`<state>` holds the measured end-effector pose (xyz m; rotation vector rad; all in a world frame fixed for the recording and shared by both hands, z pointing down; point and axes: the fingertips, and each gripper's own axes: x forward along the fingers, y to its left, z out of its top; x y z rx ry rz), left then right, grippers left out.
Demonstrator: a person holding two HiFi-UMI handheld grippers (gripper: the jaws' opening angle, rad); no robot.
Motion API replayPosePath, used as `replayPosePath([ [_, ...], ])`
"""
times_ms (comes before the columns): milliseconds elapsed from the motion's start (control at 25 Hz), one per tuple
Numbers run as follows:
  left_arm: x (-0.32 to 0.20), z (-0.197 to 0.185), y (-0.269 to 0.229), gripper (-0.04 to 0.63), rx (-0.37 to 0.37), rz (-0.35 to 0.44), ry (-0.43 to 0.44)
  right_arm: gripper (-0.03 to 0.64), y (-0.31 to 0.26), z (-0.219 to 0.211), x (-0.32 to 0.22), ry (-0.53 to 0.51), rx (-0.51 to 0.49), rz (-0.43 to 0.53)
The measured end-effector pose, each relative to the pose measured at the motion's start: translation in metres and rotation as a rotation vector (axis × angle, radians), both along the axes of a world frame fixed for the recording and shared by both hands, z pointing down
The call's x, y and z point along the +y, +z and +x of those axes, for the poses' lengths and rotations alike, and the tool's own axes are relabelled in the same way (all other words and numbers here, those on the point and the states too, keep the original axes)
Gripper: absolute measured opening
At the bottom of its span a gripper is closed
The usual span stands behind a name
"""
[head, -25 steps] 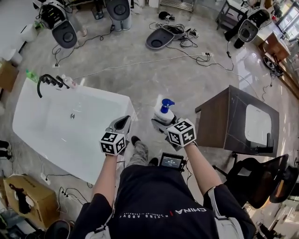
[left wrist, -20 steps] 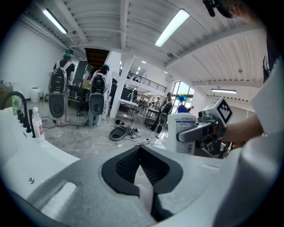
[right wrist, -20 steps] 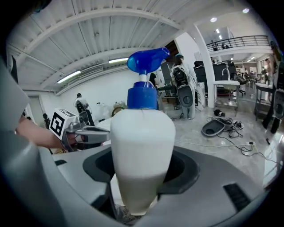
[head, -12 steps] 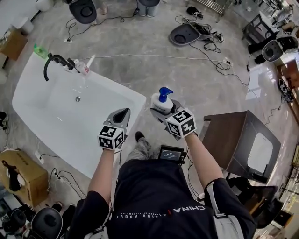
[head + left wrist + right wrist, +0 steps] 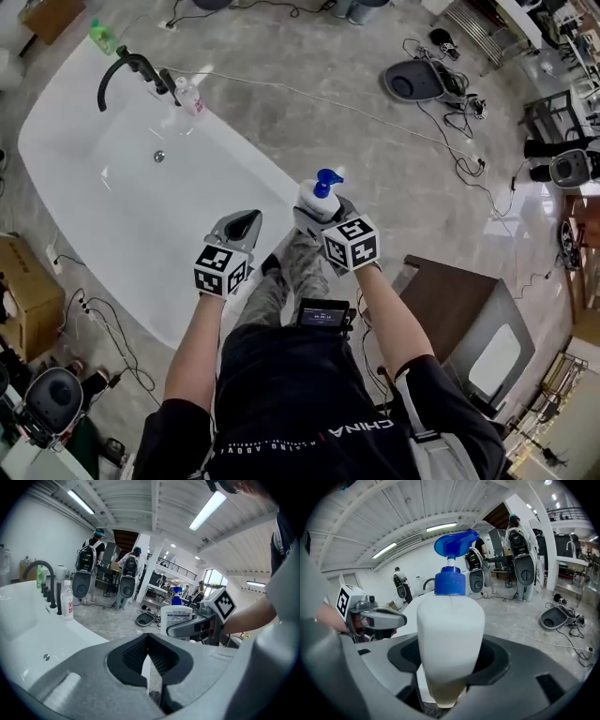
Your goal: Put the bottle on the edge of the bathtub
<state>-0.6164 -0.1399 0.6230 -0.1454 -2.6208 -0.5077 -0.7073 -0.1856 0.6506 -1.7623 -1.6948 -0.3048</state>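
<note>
A white bottle (image 5: 315, 199) with a blue pump head stands upright between the jaws of my right gripper (image 5: 321, 217), which is shut on its lower body. In the right gripper view the bottle (image 5: 450, 634) fills the middle, pinched by both pads. It hangs just right of the white bathtub's near rim (image 5: 274, 190). My left gripper (image 5: 243, 225) hovers over the tub's near corner, jaws together with nothing in them. The left gripper view shows the bottle (image 5: 177, 618) to the right and the tub's rim (image 5: 28, 637) to the left.
A black faucet (image 5: 122, 67), a small clear bottle (image 5: 190, 94) and a green bottle (image 5: 102, 36) sit at the tub's far end. A brown cabinet (image 5: 452, 309) stands to the right, a cardboard box (image 5: 19, 300) to the left. Cables cross the marble floor.
Both grippers have moved left toward the bathtub and sunk a little. The bottle has travelled with the right gripper from beside the cabinet to next to the tub's rim.
</note>
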Motion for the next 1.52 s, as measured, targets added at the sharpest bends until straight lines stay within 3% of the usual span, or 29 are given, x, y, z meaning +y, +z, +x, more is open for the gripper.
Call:
replayPosePath([
  [680,0.066,-0.014,0.133,0.009,0.000,0.091,-0.112,0.272,0.159,-0.027,0.129,-0.065,-0.078,0.035],
  [1080,0.080,-0.004,0.151,0.009,0.038,0.098,-0.161,0.272,0.167,-0.019,0.160,-0.166,-0.238,-0.036],
  [1520,0.079,-0.023,0.144,0.009,0.036,0.100,-0.144,0.276,0.168,-0.011,0.154,-0.228,-0.297,-0.031],
])
